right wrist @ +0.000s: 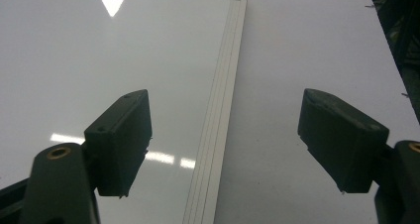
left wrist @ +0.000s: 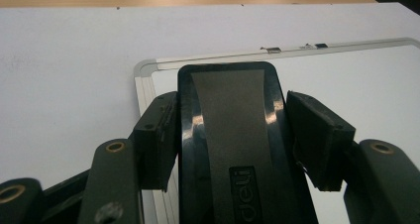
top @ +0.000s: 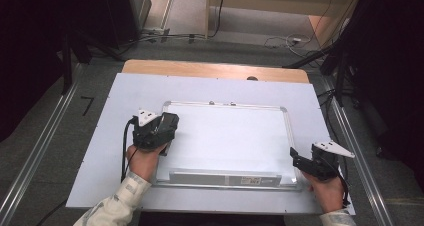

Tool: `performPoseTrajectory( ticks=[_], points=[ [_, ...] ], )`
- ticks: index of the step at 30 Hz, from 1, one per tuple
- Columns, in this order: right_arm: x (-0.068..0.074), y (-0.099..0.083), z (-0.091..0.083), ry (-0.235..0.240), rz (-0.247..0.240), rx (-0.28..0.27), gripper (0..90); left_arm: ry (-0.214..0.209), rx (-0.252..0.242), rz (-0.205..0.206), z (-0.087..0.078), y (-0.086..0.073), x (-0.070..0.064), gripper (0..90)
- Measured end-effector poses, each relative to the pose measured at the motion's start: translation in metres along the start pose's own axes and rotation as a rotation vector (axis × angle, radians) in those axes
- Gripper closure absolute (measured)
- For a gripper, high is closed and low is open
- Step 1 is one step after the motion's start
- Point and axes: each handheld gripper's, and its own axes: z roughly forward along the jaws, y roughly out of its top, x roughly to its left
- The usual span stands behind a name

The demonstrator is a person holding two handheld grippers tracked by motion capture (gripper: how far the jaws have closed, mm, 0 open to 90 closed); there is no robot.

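eraser held at the board's upper left corner

a black eraser [left wrist: 233, 149] is clamped between the jaws of the left tongs [top: 159, 127], its long axis running straight out along them toward the far rim of the whiteboard [top: 225, 136]. in the left gripper view the eraser's front end is seen just short of the board's far left corner, with the metal frame passing under the left jaw. the writing surface to be wiped is judged to lie to the right of these tongs, so a sideways sweep across the eraser's long axis is what the next stroke would call for. the right tongs [top: 300, 160] are held wide apart and empty, over the board's right rim, the frame running between the two jaws in the right gripper view. the left hand is plainly the nearer one to the eraser. the board is laid flat on the white tabletop [top: 100, 151], its long side running across in front of the person.
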Motion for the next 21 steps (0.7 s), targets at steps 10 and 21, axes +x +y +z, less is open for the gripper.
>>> performPoseTrajectory(
  ticks=[10,21],
  points=[
    [-0.0001,-0.0003,0.0001,-0.002,0.0,0.002,19.6,0.004,0.0,-0.014,0.0021,0.0008,0.002,39.9],
    [-0.0005,-0.0003,-0.0005,-0.002,0.001,0.001,19.6,-0.002,-0.002,-0.021,-0.0018,-0.0005,0.0006,39.9]
  ],
)
